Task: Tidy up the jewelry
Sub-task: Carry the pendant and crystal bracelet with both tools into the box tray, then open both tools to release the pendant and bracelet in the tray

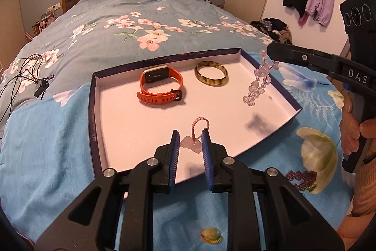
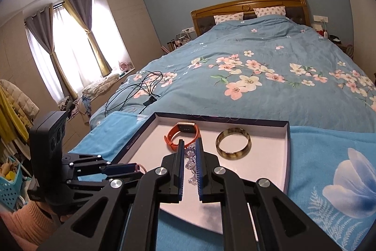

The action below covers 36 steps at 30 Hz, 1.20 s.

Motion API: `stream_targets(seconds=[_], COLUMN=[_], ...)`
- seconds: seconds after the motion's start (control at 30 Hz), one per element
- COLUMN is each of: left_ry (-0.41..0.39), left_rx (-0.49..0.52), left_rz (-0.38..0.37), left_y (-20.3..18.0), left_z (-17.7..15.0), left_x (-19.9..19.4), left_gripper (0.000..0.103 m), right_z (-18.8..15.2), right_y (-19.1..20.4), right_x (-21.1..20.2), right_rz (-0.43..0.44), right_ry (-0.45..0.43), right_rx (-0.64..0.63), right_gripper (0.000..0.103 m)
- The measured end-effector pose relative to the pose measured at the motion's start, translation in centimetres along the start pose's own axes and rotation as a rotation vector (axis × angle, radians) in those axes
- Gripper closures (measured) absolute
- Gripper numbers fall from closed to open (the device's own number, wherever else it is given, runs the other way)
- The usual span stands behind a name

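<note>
A shallow tray point(image 1: 131, 128) with a white floor and dark blue rim lies on the blue blanket at the foot of the bed. In it lie an orange smartwatch point(image 1: 162, 86) and an amber bangle point(image 1: 211, 73). My left gripper point(image 1: 190, 141) hangs over the tray's near edge, shut on a pink pendant point(image 1: 190, 144) with a beaded loop. My right gripper point(image 2: 189, 145) is above the tray's right part, shut on a clear bead bracelet point(image 1: 258, 80) that dangles below its fingers. The right wrist view shows the beads point(image 2: 190, 154) between the pads, with the watch point(image 2: 185, 133) and bangle point(image 2: 233, 142) beyond.
A purple beaded piece point(image 1: 302, 179) and a small shell-like piece point(image 1: 211, 235) lie on the blanket near me. A black cable point(image 1: 25, 67) sprawls on the duvet to the left. A person's hand point(image 1: 352, 133) holds the right gripper's handle.
</note>
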<state>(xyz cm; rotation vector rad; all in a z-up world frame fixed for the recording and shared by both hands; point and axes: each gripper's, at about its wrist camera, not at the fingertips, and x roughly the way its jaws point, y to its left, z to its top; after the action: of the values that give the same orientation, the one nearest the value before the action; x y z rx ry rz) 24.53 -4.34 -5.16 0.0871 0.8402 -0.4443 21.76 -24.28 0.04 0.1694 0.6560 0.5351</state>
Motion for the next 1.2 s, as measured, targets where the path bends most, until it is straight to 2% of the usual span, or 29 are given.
stream_targets(seconds=[0.27, 0.47, 0.83, 1.2], left_ry=[0.030, 0.046, 0.089, 0.129], left_rx=[0.000, 0.004, 0.000, -0.032], left_rz=[0.017, 0.036, 0.039, 0.007], left_y=[0.5, 0.9, 1.6, 2.5], left_z=[1.1, 1.8, 2.0, 3.0], left_x=[1.8, 2.8, 4.7, 6.5], left_gripper=[0.084, 0.084, 0.084, 0.083], right_z=[0.8, 1.5, 0.1, -0.8], right_y=[-0.7, -0.5, -2.7, -4.3], right_x=[2.7, 4.2, 4.8, 5.5], right_rz=[0.017, 0.024, -0.044, -0.086], right_ry=[0.029, 0.047, 0.121, 0.170], right_rx=[0.035, -0.001, -0.012, 0.014], right_gripper=[0.096, 0.096, 0.096, 0.095])
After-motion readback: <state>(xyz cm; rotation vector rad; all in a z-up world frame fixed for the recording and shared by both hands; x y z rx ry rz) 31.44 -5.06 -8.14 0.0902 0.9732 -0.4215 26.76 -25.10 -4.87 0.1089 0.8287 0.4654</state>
